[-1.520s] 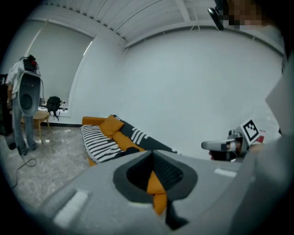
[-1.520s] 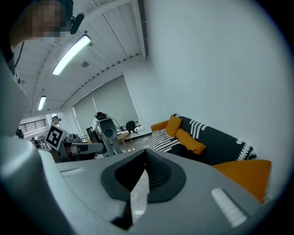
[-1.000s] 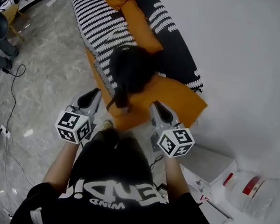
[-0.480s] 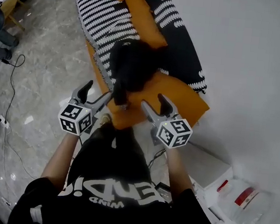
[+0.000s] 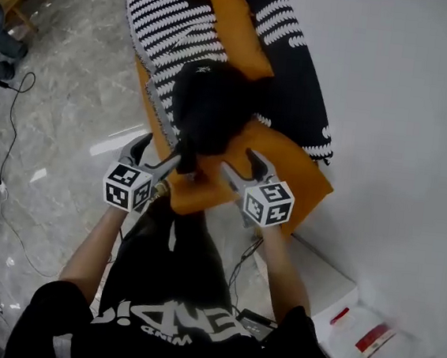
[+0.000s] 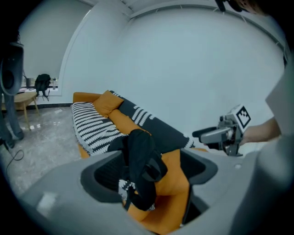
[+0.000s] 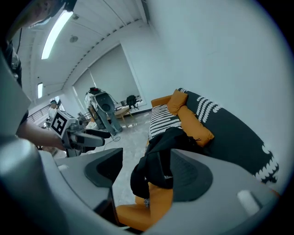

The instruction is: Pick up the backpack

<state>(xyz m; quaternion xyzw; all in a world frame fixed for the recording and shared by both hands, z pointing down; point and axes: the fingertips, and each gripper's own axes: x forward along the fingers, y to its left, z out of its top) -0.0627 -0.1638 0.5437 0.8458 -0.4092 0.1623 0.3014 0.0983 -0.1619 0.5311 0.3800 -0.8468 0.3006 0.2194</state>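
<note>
The backpack (image 5: 207,109) is lying on the orange sofa (image 5: 289,161), at the edge of a striped blanket (image 5: 167,33). Its lower end is reaching toward the seat's front edge. The left gripper (image 5: 154,156) and right gripper (image 5: 243,167) are hovering just beside that lower end, one on each side. Both pairs of jaws have just been opening and are standing spread wide. The backpack is showing in each gap, but no pad is pressing on it.
</note>
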